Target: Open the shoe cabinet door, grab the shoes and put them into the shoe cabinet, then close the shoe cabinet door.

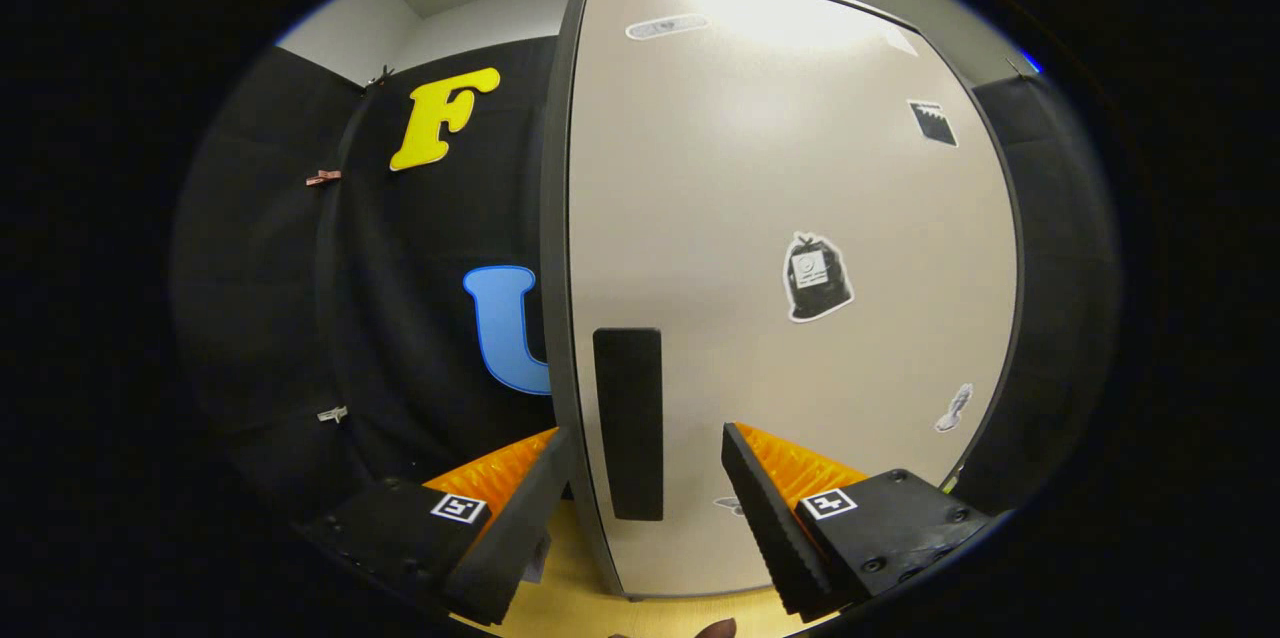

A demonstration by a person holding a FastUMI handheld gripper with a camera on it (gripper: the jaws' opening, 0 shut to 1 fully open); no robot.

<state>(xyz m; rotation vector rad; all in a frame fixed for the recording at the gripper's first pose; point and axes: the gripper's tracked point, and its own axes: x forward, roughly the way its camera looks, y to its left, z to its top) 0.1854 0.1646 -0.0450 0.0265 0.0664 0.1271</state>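
The shoe cabinet door [790, 218] stands shut directly ahead of the gripper [650, 493], its dark upright handle [628, 423] sitting in the gap between the two spread fingers, which hold nothing. Several stickers [817, 276] dot the pale door panel. A yellowish floor [590, 598] shows below the fingers.

Beige cabinet door [780, 178] (grey-edged), black handle [628, 423], yellowish floor [570, 603].

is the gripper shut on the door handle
No, the gripper is open, its fingers either side of the handle on the door, not pressing it.
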